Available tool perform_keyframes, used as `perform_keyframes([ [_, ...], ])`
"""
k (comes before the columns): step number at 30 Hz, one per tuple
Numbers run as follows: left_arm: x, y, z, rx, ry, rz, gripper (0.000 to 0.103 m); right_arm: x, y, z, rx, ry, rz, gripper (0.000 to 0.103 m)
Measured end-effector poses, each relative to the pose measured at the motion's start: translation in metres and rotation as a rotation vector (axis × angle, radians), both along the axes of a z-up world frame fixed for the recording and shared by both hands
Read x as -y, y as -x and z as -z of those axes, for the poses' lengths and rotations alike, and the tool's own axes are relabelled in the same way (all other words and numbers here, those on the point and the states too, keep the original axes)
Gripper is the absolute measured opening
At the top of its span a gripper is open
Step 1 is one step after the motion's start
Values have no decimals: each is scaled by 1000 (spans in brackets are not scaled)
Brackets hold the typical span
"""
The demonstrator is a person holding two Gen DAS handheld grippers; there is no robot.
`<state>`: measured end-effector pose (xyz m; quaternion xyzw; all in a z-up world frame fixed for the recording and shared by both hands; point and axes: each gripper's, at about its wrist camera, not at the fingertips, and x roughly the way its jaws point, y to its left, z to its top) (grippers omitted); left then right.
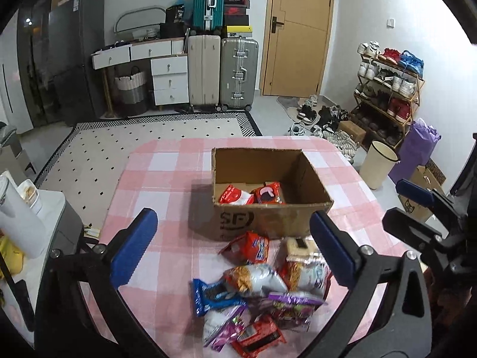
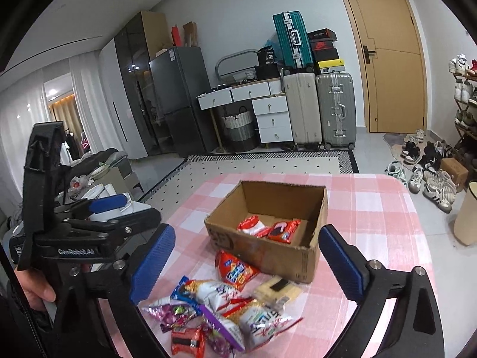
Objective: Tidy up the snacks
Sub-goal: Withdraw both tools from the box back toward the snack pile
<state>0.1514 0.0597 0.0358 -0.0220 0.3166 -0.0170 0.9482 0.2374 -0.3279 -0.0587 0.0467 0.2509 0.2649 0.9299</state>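
With both the left gripper (image 1: 234, 247) and the right gripper (image 2: 247, 265) held wide open and empty, one packet from the snack pile (image 1: 259, 292) just below is best pinched singly, the box (image 1: 268, 191) lying ahead.

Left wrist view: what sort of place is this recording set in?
Most likely a lived-in home, near its entrance: a shoe rack beside a wooden door, stacked suitcases, and a fridge.
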Motion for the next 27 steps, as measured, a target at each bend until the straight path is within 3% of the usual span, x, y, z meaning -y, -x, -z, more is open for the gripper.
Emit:
perform_keyframes([
  [16,-5,68,25,49,30,63,102,17,44,43,-53,33,-2,102],
  [27,-13,82,62,5,55,53,102,1,48,98,-186,55,-74,102],
])
